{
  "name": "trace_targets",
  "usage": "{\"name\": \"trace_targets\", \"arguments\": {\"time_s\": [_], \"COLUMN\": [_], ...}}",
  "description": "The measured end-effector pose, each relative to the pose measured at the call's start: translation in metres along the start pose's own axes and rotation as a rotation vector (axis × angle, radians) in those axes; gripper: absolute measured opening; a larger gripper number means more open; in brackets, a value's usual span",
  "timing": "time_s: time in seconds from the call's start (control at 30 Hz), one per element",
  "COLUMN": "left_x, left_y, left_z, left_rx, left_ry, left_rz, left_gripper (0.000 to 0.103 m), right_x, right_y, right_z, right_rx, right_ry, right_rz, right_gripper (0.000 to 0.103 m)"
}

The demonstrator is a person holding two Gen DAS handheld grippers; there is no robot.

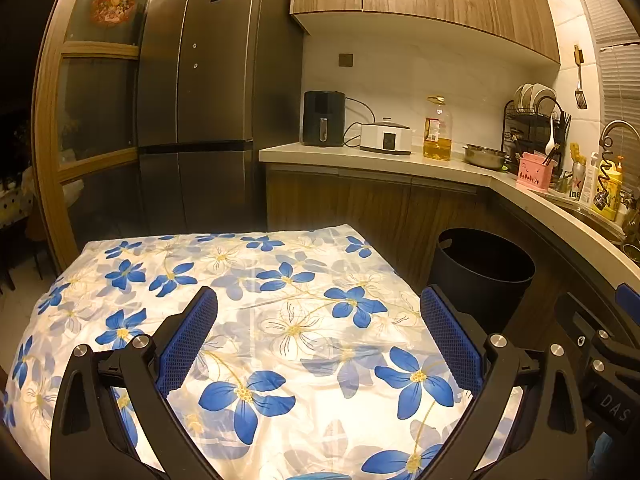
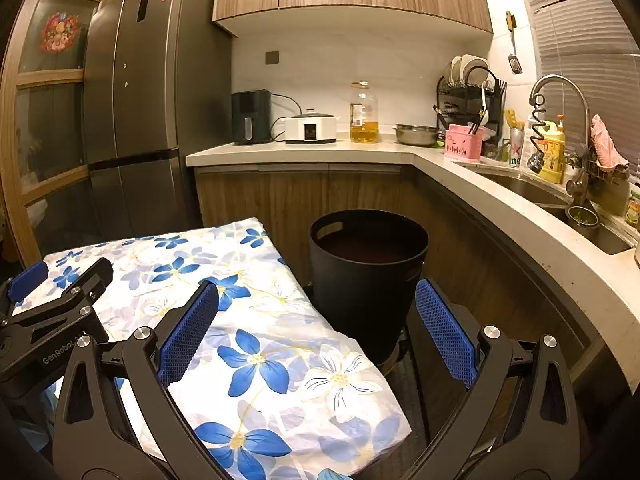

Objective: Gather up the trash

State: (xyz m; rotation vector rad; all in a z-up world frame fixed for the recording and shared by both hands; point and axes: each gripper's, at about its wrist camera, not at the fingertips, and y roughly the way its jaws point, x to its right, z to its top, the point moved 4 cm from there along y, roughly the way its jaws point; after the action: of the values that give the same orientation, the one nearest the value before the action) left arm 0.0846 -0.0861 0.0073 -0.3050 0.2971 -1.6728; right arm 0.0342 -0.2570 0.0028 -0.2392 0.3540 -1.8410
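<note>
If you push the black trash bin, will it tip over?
Probably not easily: the black trash bin looks wide and squat, standing upright on the floor. It looks like light plastic and nearly empty, so a push would likely slide it.

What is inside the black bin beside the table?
The black bin looks dark inside, with a reddish-brown surface low down; no distinct trash shows. Its near wall hides the bottom nearest the camera.

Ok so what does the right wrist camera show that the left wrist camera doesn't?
Only the right wrist view shows the sink basin, the pink cloth by the faucet, and the left gripper from the side. Only the left wrist view shows most of the floral tablecloth. Both show the black bin, fridge and oil bottle; no trash is visible.
</note>
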Motion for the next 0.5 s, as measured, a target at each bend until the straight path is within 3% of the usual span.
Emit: {"name": "trace_targets", "arguments": {"time_s": [0.5], "left_x": [-0.0005], "left_y": [0.0008], "left_z": [-0.0003], "left_rx": [-0.002], "left_ry": [0.002], "left_rz": [0.002], "left_gripper": [0.097], "right_x": [-0.0002], "right_y": [0.0011], "right_z": [0.0009], "right_rx": [-0.004], "right_ry": [0.002], "right_rz": [0.003], "right_gripper": [0.097]}}
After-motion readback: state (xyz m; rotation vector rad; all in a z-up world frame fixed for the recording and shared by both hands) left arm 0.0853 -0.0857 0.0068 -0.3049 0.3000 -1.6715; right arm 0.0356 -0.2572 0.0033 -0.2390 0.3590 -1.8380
